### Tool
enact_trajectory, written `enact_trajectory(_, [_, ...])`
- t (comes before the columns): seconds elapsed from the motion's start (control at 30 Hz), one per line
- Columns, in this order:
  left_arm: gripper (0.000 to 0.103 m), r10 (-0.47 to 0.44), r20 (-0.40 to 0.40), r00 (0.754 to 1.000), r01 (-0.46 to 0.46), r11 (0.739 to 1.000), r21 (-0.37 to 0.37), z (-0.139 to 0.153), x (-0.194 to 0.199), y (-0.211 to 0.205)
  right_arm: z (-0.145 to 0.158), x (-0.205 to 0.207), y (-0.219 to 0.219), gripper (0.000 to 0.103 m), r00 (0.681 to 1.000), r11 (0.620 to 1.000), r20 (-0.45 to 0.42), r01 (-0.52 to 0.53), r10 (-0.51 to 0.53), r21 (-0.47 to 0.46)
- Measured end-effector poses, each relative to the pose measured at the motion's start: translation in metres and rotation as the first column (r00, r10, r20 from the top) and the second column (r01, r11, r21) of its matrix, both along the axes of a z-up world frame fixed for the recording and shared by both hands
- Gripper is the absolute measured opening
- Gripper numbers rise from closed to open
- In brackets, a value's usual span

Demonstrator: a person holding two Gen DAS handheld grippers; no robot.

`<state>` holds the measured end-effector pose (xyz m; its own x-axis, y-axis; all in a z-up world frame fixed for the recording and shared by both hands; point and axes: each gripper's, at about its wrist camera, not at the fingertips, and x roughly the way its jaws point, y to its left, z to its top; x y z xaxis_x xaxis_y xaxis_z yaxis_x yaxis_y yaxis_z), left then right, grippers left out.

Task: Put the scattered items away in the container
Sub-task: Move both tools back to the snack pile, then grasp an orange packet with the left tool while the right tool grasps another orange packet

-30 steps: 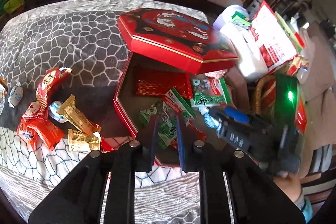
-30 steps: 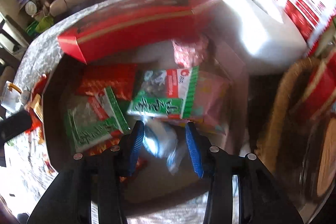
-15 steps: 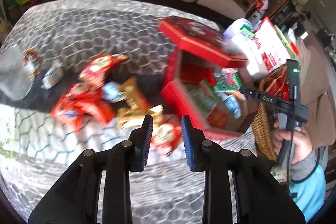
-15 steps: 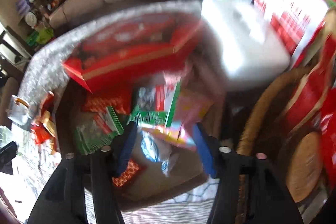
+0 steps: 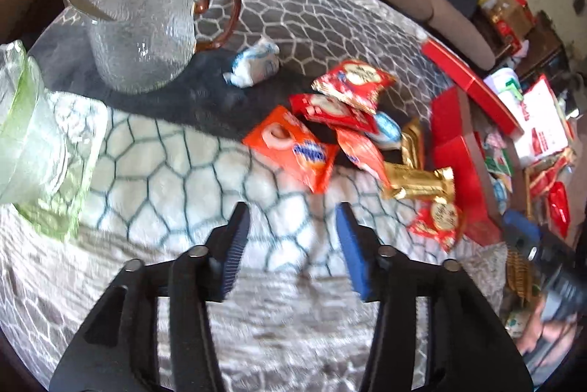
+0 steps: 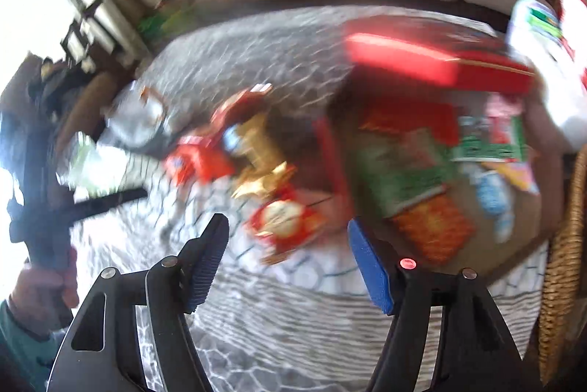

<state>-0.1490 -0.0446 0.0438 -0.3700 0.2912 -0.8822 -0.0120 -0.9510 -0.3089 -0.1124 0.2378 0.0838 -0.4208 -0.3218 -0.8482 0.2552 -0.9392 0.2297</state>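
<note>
Left gripper (image 5: 291,238) wide, empty, over the tablecloth (image 5: 176,171); orange packet (image 5: 293,149) just beyond. Right gripper (image 6: 288,256) wide, empty, near the red box (image 6: 332,157)

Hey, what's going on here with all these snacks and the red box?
A person holding a gripper in each hand is tidying snack packets into the open red box. Right now both the left gripper and the right gripper are empty, jaws open, above the patterned tablecloth. Several packets already lie in the box; an orange packet, gold bars and a small red packet wait outside.
</note>
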Motion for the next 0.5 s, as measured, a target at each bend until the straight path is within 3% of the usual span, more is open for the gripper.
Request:
enact_trajectory(0.1, [0.052,-0.027,-0.021,0.999,0.026,0.999,-0.033,-0.003,-0.011,0.004,-0.01,-0.004,-0.021,0.07,1.0,1.0,0.01,-0.013,0.013,0.01])
enact_trajectory(0.37, [0.053,-0.048,0.009,0.999,0.049,0.999,-0.021,-0.016,-0.043,0.018,-0.019,-0.05,-0.049,0.07,0.999,1.0,0.036,0.0,-0.001,0.024])
enact_trajectory(0.5, [0.036,-0.094,0.018,0.995,0.095,0.994,-0.046,-0.025,-0.049,0.029,-0.027,-0.07,-0.062,0.069,0.998,1.0,0.058,-0.014,0.015,-0.006])
